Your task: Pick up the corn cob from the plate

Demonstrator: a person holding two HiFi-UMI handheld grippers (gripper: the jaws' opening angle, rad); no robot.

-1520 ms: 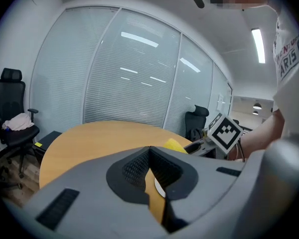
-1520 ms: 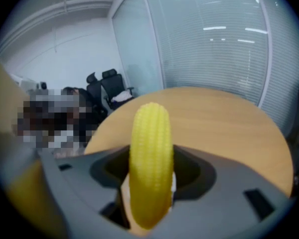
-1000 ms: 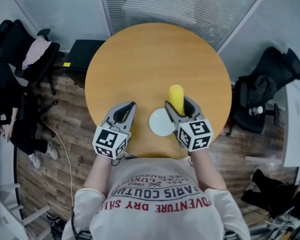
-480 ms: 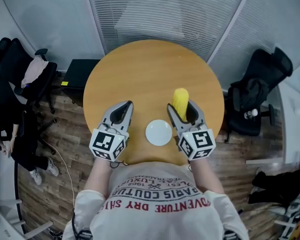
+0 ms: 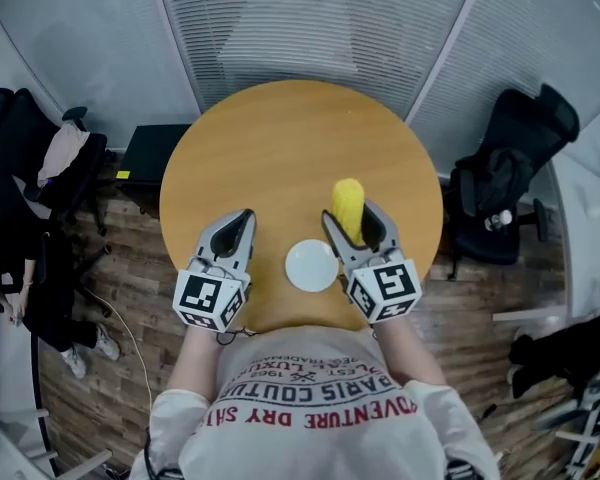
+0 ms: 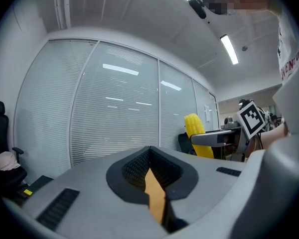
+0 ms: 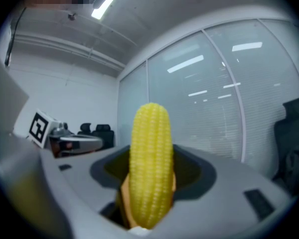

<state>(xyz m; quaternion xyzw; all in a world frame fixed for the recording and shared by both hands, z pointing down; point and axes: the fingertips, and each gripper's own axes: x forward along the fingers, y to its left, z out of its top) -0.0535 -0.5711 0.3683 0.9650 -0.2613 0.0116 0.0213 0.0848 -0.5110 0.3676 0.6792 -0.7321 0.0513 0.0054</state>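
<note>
**Corn cob off the plate, clamped in the right gripper**

A round wooden table (image 5: 280,138) stands before slatted glass walls, with office chairs around it. From overhead, the white plate (image 5: 311,266) lies bare near the table's near edge. Just right of the plate, the right gripper (image 5: 352,220) clamps the corn cob (image 5: 347,200). The cob's tip pokes out past the jaws and its lower end is buried between them. Left of the plate, the left gripper (image 5: 240,220) holds nothing. Its own view shows the jaws closed together, with only a sliver of table visible past them. The right gripper's view shows the cob upright, jaws tight on it. A second ago that gripper covered the plate's right rim; now the rim shows.
</note>
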